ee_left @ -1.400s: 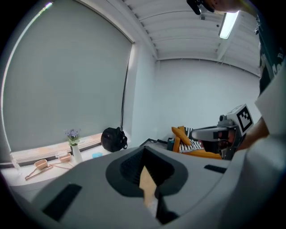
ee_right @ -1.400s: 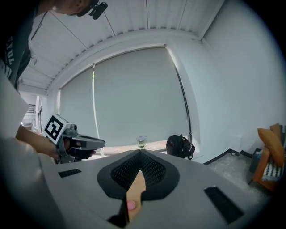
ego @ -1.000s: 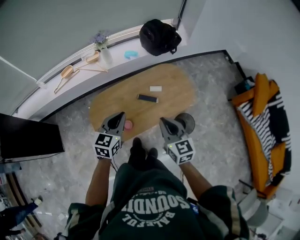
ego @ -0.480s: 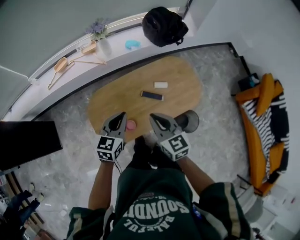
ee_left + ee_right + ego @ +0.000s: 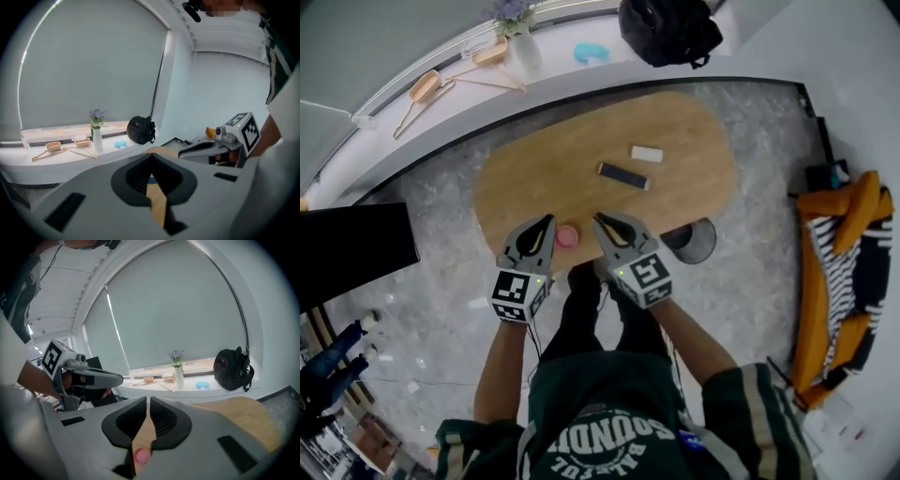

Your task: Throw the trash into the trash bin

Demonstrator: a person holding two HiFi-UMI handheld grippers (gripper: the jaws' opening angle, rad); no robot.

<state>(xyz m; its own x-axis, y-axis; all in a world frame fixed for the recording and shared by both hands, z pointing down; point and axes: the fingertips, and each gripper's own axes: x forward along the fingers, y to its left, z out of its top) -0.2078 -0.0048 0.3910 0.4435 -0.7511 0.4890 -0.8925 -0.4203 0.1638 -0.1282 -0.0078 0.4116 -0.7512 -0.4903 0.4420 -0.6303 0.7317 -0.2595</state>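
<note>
A small round pink piece of trash (image 5: 567, 235) lies near the front edge of the oval wooden table (image 5: 544, 173). A dark flat bar (image 5: 622, 175) and a small white block (image 5: 646, 154) lie farther back on it. The black mesh trash bin (image 5: 695, 241) stands on the floor at the table's front right. My left gripper (image 5: 547, 219) hangs just left of the pink piece and my right gripper (image 5: 598, 218) just right of it. Both are shut and empty. In the right gripper view the pink piece (image 5: 142, 455) shows under the shut jaws.
On the window sill behind the table are a black backpack (image 5: 667, 30), a vase of flowers (image 5: 521, 28), wooden hangers (image 5: 441, 84) and a blue item (image 5: 592, 52). An orange striped seat (image 5: 844, 281) stands at the right, a black cabinet (image 5: 352, 253) at the left.
Both grippers have come down and closer to the table's front edge. The right one has swung left, away from the bin and up beside the pink piece.
</note>
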